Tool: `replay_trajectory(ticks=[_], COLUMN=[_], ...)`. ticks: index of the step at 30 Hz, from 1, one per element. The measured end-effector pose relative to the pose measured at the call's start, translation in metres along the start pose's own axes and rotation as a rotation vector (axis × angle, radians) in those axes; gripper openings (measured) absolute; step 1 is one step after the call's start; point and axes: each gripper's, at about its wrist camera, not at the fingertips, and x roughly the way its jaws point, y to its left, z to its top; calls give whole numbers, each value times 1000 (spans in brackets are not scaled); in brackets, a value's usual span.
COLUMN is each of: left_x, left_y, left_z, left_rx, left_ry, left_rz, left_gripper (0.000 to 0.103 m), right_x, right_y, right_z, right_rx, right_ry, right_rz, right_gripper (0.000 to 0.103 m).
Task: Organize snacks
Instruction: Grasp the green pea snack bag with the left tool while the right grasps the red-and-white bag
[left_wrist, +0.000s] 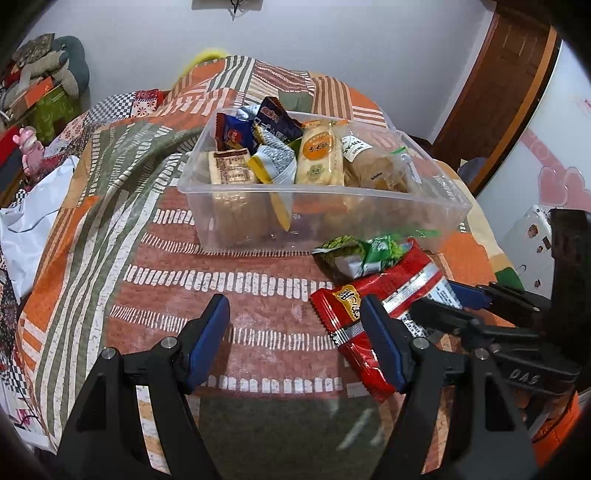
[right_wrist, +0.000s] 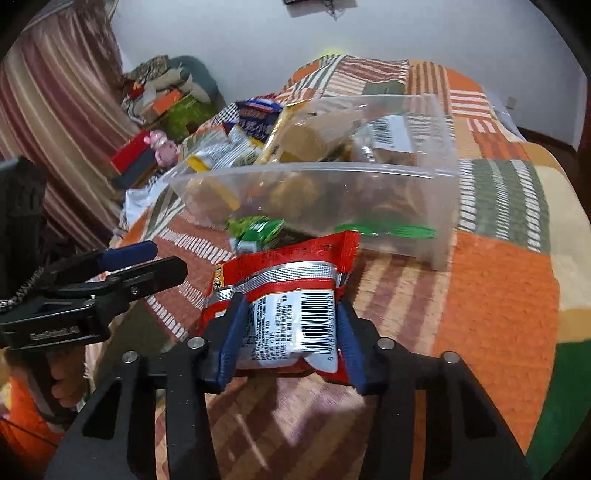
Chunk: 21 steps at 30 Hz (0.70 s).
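Just before the clear bin (right_wrist: 439, 206), your right tongs (right_wrist: 291, 339) clench the red packet (right_wrist: 295, 295); left tongs (left_wrist: 295, 343) hang released. Slick foil could slip mid-lift.

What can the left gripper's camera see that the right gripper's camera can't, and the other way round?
Only the left view looks down into the clear bin from above, showing the orange-labelled cracker pack lying inside, and the left gripper open over bare blanket. Only the right view shows the barcode on the red snack packet and the right gripper closed on that packet. It also shows a striped curtain. Both show the bin, the red packet, the green packet beside it and the patchwork blanket.
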Motion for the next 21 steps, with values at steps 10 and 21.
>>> replay_trajectory(ticks=[10,21], left_x=[20,70], left_y=[-34,-61], left_z=[13,26], left_rx=[43,75], left_ry=[30,110], left_rz=[-30,2], left_gripper=[73,75], right_x=[-36,-49], right_y=[-28,-62], right_z=[-6,-9], right_rx=[21,69], right_ry=[-69,-61], right_rz=[-96,-170], right_gripper=[25,29])
